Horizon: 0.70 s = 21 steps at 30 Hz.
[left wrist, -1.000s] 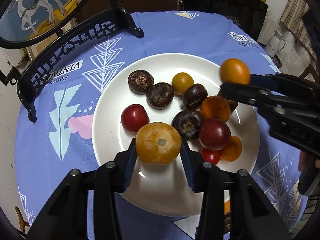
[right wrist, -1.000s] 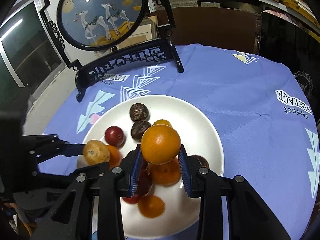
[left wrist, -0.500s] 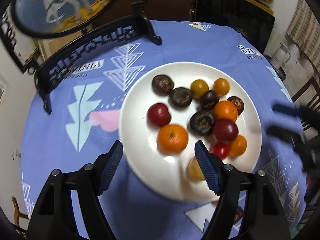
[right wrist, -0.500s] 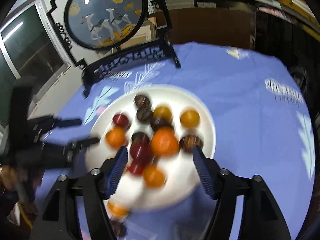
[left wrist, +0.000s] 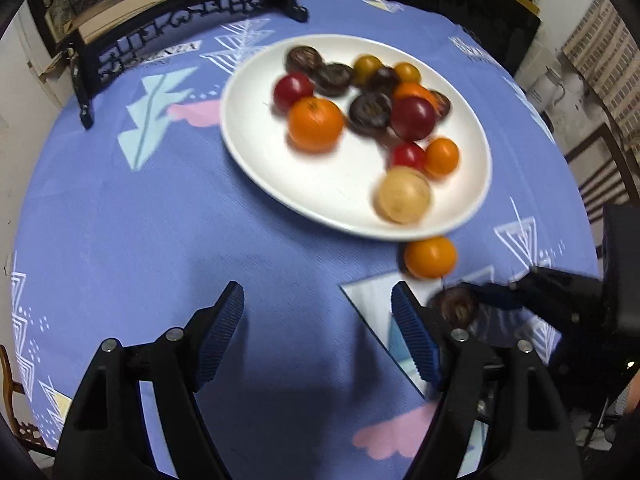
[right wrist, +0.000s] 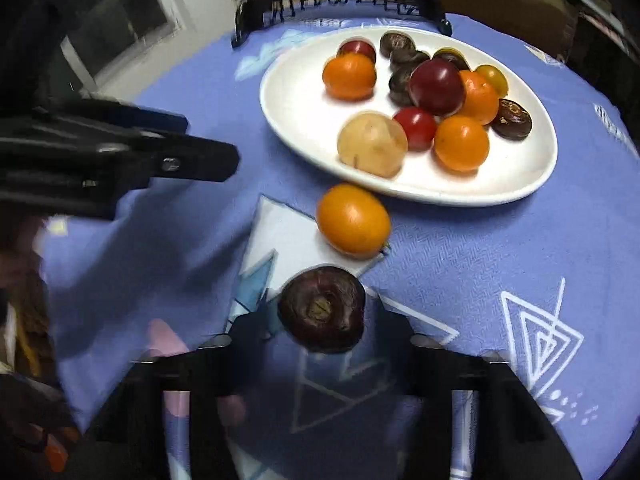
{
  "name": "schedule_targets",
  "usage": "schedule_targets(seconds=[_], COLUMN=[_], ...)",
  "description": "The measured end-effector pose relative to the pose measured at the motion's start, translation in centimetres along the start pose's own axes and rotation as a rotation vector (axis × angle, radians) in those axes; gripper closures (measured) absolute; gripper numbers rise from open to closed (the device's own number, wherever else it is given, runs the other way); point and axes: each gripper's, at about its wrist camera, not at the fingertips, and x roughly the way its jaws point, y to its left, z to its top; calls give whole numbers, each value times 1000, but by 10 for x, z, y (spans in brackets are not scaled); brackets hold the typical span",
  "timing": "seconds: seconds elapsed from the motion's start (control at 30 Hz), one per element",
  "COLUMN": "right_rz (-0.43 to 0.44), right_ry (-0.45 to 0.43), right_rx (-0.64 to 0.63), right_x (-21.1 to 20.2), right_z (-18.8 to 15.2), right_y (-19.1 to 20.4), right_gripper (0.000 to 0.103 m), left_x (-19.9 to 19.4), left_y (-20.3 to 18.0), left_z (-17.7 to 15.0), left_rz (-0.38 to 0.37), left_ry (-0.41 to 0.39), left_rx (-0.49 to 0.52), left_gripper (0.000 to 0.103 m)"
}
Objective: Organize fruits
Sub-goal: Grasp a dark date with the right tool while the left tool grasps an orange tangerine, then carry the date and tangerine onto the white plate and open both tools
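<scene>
My left gripper (left wrist: 318,334) is released, blue pads wide apart, nothing between them, over bare blue patterned tablecloth (left wrist: 140,220). My right gripper (right wrist: 320,320) sits low at 6 o'clock of its own view, badly blurred; a dark purple fruit (right wrist: 322,314) lies right at its fingertips, but I cannot tell whether the fingers are clenched on it or just around it. In the left view that same dark fruit shows at 4 o'clock, next to my right gripper's fingers.

White plate (left wrist: 256,148) sits at 1 o'clock of the left view, holding the pile: big orange (left wrist: 315,123) on its 9 o'clock side, red plum (left wrist: 413,118) in the middle, pale yellow fruit (left wrist: 404,197) near the plate's 5 o'clock rim, small red tomato (left wrist: 408,155) just beside it, dark wrinkled fruits toward 12 o'clock.

One loose orange fruit (right wrist: 353,221) lies on the cloth just off the plate's near rim, between plate and dark purple fruit, partly on a white triangle print.

Black ornate stand (left wrist: 176,36) at 11 o'clock, far edge of the table.
</scene>
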Motion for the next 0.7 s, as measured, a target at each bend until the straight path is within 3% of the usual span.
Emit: schedule_targets(seconds=[0.17, 0.33, 0.4, 0.5, 0.7], right_rz=[15, -3, -14, -11, 3], right_ry=[-14, -41, -43, -42, -64], right_rx=[43, 176, 207, 220, 235], right_x=[-27, -52, -57, -54, -57], right_z=[-12, -29, -36, -40, -44], right_y=[-14, -55, -64, -67, -72], right_gripper=[59, 59, 59, 59, 59], left_x=[9, 30, 41, 48, 35], left_y=[-26, -54, -63, -68, -67], left_z=[-1, 8, 13, 18, 8], left_rz=[-29, -44, -29, -75, -67], left_ry=[3, -5, -6, 12, 19], left_rx=[34, 34, 26, 15, 52], left_gripper=[29, 29, 37, 63, 63])
